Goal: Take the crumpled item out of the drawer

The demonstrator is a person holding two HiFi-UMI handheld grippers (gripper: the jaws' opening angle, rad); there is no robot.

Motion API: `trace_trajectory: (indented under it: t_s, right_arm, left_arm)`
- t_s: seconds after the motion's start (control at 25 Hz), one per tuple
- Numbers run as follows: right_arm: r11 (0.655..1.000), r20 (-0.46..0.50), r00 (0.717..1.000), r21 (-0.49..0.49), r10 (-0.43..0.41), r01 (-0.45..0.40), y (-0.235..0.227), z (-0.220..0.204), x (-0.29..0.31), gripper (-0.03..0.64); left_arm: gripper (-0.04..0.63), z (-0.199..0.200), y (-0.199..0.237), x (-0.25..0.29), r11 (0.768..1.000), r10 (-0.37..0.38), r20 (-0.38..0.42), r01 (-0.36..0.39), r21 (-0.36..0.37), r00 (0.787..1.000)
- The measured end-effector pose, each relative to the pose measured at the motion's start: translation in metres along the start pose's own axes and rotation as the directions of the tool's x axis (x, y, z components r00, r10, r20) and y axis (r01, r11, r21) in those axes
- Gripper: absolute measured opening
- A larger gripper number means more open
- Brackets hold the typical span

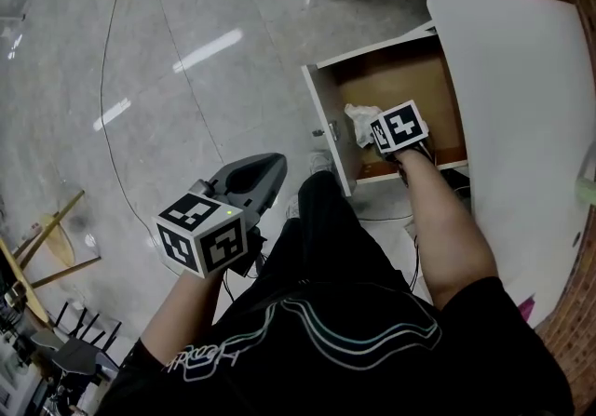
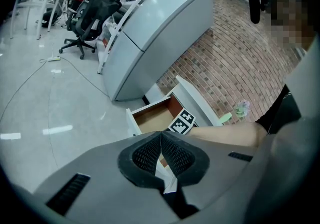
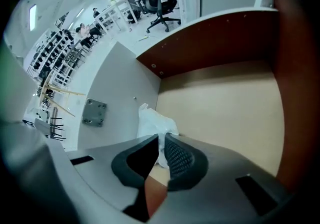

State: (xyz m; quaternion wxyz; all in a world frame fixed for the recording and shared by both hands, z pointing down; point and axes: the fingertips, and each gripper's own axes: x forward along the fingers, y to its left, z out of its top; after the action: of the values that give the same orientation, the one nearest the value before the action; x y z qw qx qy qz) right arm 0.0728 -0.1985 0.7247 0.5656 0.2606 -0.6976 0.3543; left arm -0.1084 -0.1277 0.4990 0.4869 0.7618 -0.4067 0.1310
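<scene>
Pinching a crumpled white item (image 3: 150, 124), the right claw (image 3: 161, 141) had its black ribbed jaws closed almost together on one edge of it. That item sat inside the open white drawer with tan wooden bottom (image 3: 225, 113), low in the corner, touching the inner face of the white front panel (image 3: 120, 87). A small grey metal plate (image 3: 94, 113) was fixed on that panel, just beside the item. Rest of the drawer bottom was bare wood with dark brown side walls. The right forearm (image 1: 438, 219) reached down into the drawer from the head view. The white rounded surface (image 1: 521, 79) overhung the drawer on its far side.

The left claw (image 2: 161, 137) was closed tip to tip with nothing gripped, held in the air well apart from the drawer, over the glossy grey tiled floor (image 1: 186, 51). A red brick wall (image 2: 225, 62) ran behind the drawer.
</scene>
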Motion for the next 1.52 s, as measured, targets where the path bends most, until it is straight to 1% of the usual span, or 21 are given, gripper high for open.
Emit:
trace_trajectory:
  t_s: [0.2, 0.36, 0.44, 0.56, 0.72, 0.88, 1.0, 1.12, 1.28, 1.52]
  right_arm:
    - [1.000, 0.079, 0.997, -0.007, -0.018, 0.018, 0.012, 0.003, -0.043, 0.057]
    - [1.000, 0.161, 0.987, -0.011, -0.017, 0.019, 0.032, 0.004, -0.087, 0.055]
    - [1.000, 0.218, 0.976, -0.011, -0.006, 0.009, 0.043, 0.006, -0.112, 0.055]
    - [1.000, 0.319, 0.948, -0.005, -0.001, 0.003, 0.061, 0.009, -0.156, 0.054]
    - [1.000, 0.434, 0.901, -0.012, 0.007, -0.003, 0.088, 0.010, -0.218, 0.054]
    - [1.000, 0.537, 0.843, -0.016, 0.019, -0.013, 0.114, 0.004, -0.279, 0.054]
    - [0.999, 0.598, 0.800, -0.032, 0.043, -0.030, 0.135, -0.004, -0.321, 0.054]
    - [0.998, 0.649, 0.758, -0.047, 0.064, -0.044, 0.157, -0.016, -0.356, 0.054]
    - [0.996, 0.708, 0.701, -0.060, 0.087, -0.063, 0.186, -0.033, -0.398, 0.054]
    - [0.995, 0.796, 0.597, -0.085, 0.103, -0.058, 0.219, -0.054, -0.462, 0.054]
  left_arm:
    - [0.023, 0.004, -0.015, -0.018, 1.000, -0.003, 0.012, 0.003, 0.030, 1.000]
    - [0.023, 0.006, -0.036, -0.038, 0.998, -0.013, 0.019, 0.011, 0.063, 1.000]
    - [0.023, 0.008, -0.048, -0.047, 0.996, -0.022, 0.023, 0.020, 0.081, 0.999]
    - [0.023, 0.010, -0.069, -0.060, 0.992, -0.050, 0.029, 0.046, 0.122, 0.998]
    - [0.023, 0.013, -0.098, -0.081, 0.981, -0.078, 0.039, 0.070, 0.179, 0.996]
    - [0.023, 0.016, -0.127, -0.105, 0.972, -0.101, 0.059, 0.086, 0.218, 0.993]
    - [0.023, 0.019, -0.150, -0.124, 0.965, -0.123, 0.077, 0.102, 0.240, 0.989]
    - [0.023, 0.022, -0.175, -0.144, 0.955, -0.163, 0.098, 0.133, 0.264, 0.982]
    - [0.023, 0.025, -0.203, -0.173, 0.935, -0.200, 0.119, 0.153, 0.320, 0.973]
    - [0.023, 0.027, -0.245, -0.208, 0.896, -0.263, 0.145, 0.186, 0.404, 0.954]
